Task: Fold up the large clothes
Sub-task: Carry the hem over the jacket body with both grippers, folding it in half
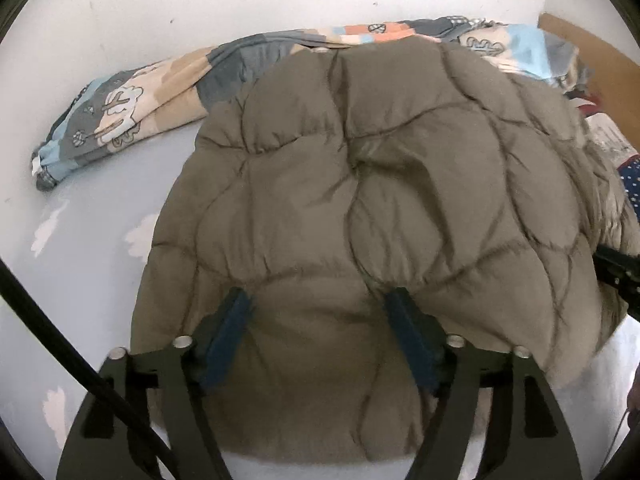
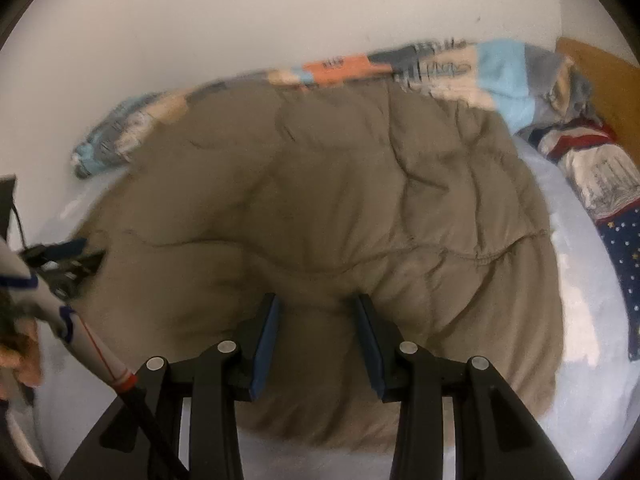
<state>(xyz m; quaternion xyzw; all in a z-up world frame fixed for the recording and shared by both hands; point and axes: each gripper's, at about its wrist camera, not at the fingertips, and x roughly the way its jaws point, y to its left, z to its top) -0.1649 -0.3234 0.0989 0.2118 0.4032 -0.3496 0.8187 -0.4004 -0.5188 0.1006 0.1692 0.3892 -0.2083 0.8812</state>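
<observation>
Plainly, the left gripper (image 1: pixel 318 300) stands with its jaws wide over the near edge of the olive quilted down jacket (image 1: pixel 380 184); a puffy panel of the coat bulges between the blue pads, but they do not pinch it, so nothing is held there. The right gripper (image 2: pixel 316 312) has its jaws at a narrower gap above another part of the same near edge, with padded cloth rising between the fingers; that view is blurred, and I cannot tell for certain whether the pads press the fabric, though they look apart from it. In the right wrist view the left gripper appears at the far left edge, beside a hand on its handle. The jacket lies on the bed (image 1: pixel 80 280), on a pale blue sheet with white cloud shapes, as a compact rounded bundle with no sleeve or hood sticking out, which suggests the main folds are already made. Behind it, against the white wall, lies a rumpled patterned quilt (image 1: pixel 132 100), and to the right a pillow with stars and stripes (image 2: pixel 608 216). By my judgement the task is near its end: what seems left is tidying the bundle, perhaps pressing it flat or tucking the near edge.
</observation>
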